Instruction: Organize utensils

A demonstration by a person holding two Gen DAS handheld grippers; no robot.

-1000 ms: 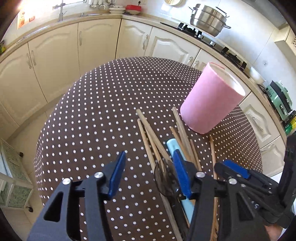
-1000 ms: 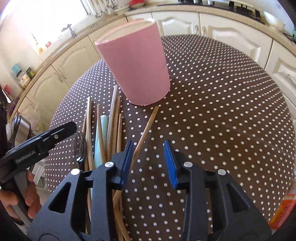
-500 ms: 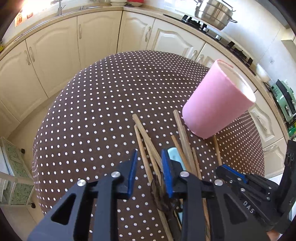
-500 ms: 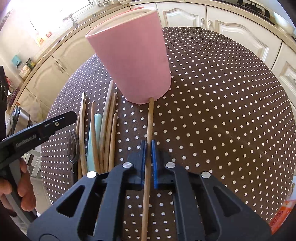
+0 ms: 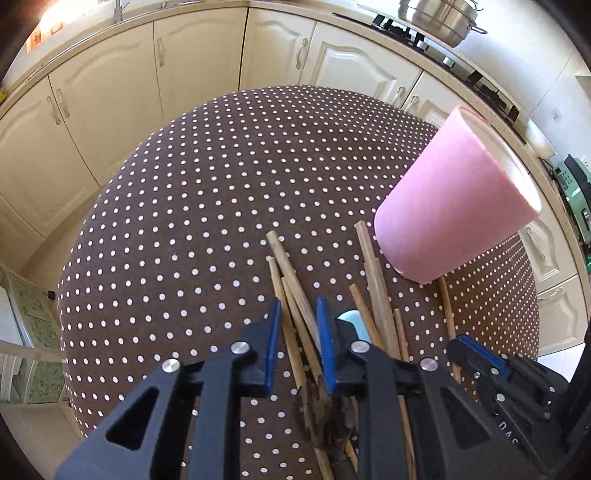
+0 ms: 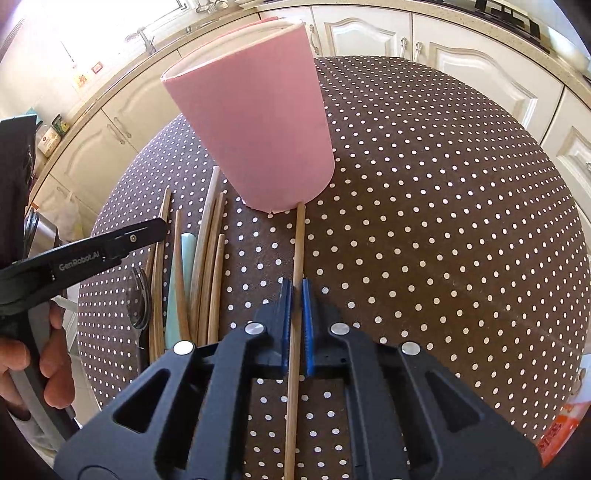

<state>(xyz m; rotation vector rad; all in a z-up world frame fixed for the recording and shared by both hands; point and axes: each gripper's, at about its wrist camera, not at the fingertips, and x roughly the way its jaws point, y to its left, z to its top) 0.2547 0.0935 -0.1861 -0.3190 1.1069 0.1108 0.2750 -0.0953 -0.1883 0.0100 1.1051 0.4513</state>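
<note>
Right wrist: right tongs (image 6: pixel 295 295) pinch a chopstick (image 6: pixel 298 243) pointing lengthwise at the pink cup (image 6: pixel 255 129); left tongs (image 5: pixel 299 321) closing around sticks.

I see bright daylight blowing out the window (image 6: pixel 92 22) at upper left; strong fisheye bending curves the cabinets (image 5: pixel 110 92), corners vignette black, and the tabletop (image 5: pixel 184 221) stays sharp.

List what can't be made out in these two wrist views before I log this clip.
- Pink cup: inside hidden in both views by its own wall.
- Held chopstick: lower end cut off by the right view's bottom edge.
- Left gripper, jaws closing around the chopstick pile: pad contact hidden by the fingers.
- Clear spoon: handle hidden under the chopsticks in the right view.
- Blue utensil: kind unclear, mostly covered.
</note>
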